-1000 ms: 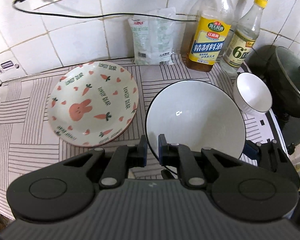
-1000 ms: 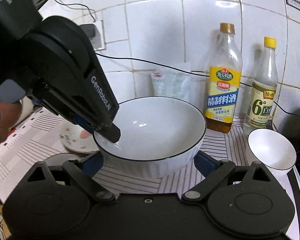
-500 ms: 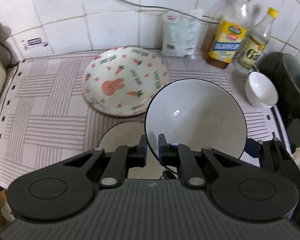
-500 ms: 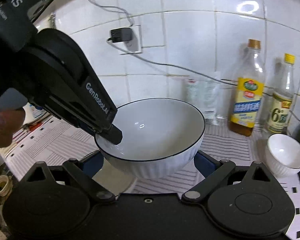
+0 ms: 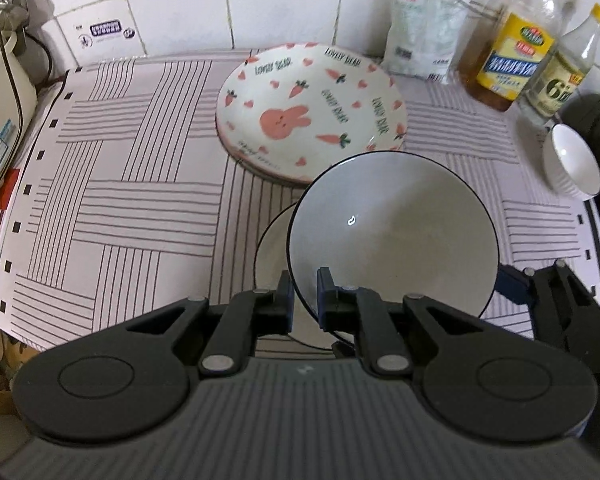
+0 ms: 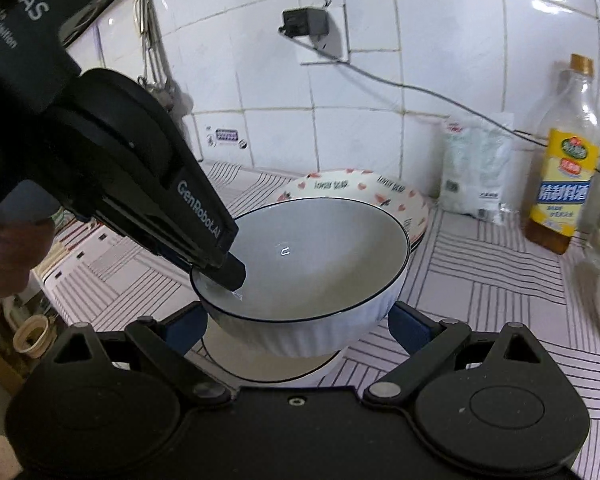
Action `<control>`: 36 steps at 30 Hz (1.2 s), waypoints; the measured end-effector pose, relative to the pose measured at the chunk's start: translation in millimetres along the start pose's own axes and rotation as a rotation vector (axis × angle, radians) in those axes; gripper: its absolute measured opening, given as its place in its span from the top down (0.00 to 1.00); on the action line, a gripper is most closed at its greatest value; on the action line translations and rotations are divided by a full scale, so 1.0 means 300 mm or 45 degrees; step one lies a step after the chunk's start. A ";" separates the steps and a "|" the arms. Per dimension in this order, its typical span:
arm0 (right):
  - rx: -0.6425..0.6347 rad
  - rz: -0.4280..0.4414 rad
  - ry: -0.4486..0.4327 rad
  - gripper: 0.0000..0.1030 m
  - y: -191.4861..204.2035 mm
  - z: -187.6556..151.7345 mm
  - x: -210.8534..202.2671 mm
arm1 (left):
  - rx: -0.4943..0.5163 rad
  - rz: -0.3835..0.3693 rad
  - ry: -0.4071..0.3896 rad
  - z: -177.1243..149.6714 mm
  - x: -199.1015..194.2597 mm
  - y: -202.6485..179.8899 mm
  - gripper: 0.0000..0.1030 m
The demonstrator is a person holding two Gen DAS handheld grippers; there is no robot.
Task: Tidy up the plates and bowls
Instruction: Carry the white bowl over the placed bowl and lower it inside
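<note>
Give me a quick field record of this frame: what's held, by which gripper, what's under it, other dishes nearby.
held: large white black-rimmed ribbed bowl
left gripper: shut on the bowl's rim
right gripper: fingers on either side of the bowl's wall; contact not clear
below bowl: white black-rimmed plate on striped mat
behind: rabbit-and-carrot patterned plates, stacked
far right: small white bowl
</note>
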State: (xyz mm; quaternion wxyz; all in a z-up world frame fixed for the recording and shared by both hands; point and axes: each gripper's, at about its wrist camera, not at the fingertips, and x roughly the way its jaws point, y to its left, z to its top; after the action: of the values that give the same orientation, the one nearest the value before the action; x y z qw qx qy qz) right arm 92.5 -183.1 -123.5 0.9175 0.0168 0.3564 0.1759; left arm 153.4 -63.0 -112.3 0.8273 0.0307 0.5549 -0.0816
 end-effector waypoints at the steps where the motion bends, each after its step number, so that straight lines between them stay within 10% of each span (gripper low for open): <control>1: -0.009 0.007 0.013 0.04 0.001 0.001 0.008 | 0.004 0.007 0.009 0.001 0.007 0.003 0.91; 36: -0.147 -0.019 0.202 0.05 0.057 -0.013 0.101 | 0.089 0.135 0.091 -0.019 0.088 0.012 0.82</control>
State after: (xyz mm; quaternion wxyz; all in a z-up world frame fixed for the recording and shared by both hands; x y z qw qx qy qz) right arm 105.4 -157.1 -143.3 0.8872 -0.0526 0.4172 0.1901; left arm 158.6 -61.3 -138.9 0.8086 0.0918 0.5784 -0.0558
